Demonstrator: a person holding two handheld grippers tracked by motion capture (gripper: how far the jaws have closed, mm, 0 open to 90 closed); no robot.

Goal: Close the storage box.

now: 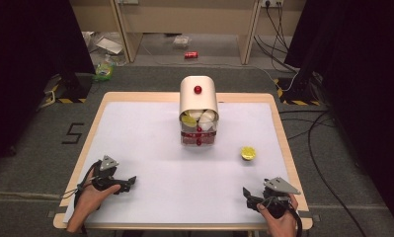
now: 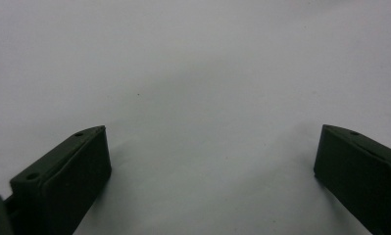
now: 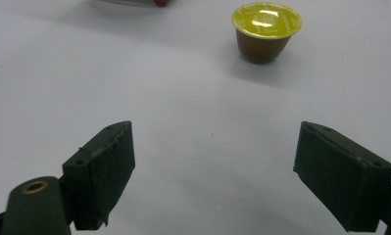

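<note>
A small brown capsule with a yellow foil top (image 1: 248,153) (image 3: 266,32) stands upright on the white table top, right of centre. A cream, round-topped holder with a red knob (image 1: 198,106) stands at the middle back, with white and yellow capsules showing in its open front above a clear drawer of red ones. My left gripper (image 1: 130,181) (image 2: 210,161) rests open near the front left edge, nothing between its jaws. My right gripper (image 1: 247,193) (image 3: 215,161) rests open near the front right edge, the capsule ahead of it and apart from it.
The white table top (image 1: 150,148) has a wooden rim. A person's hands hold both grippers at the front edge. Beyond the table, cables (image 1: 313,133), a red can (image 1: 191,55) and other clutter lie on the floor.
</note>
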